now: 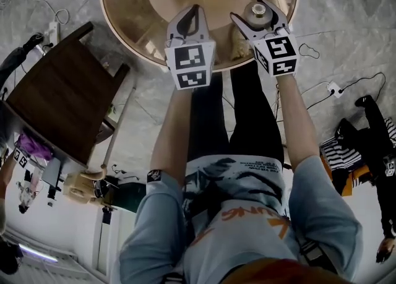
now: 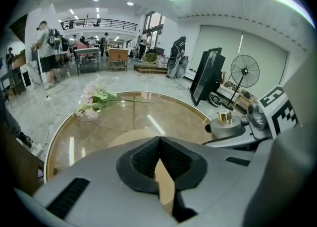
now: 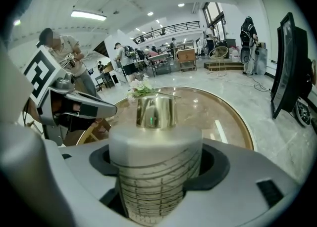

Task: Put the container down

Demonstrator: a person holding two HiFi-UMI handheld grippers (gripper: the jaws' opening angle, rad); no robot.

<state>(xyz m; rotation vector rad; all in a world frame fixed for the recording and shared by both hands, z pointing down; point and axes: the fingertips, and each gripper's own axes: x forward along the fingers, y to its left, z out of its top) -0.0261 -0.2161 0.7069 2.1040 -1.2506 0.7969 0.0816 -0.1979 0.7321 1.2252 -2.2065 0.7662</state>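
Note:
The container (image 1: 258, 12) is a frosted, ribbed cylinder with a gold cap. My right gripper (image 1: 260, 18) is shut on its body and holds it upright over the near edge of the round glass table (image 1: 124, 35). In the right gripper view the container (image 3: 155, 171) fills the gap between the jaws, its gold cap (image 3: 156, 111) on top. Whether its base touches the glass is hidden. My left gripper (image 1: 195, 12) hovers beside it to the left, shut and empty, its pads (image 2: 146, 159) meeting. From the left gripper view the container (image 2: 225, 123) shows at the right.
A bunch of pink flowers (image 2: 95, 98) lies on the far side of the table. A dark wooden piece of furniture (image 1: 62, 100) stands to the left. Cables and a power strip (image 1: 334, 88) lie on the marble floor. People stand in the hall behind.

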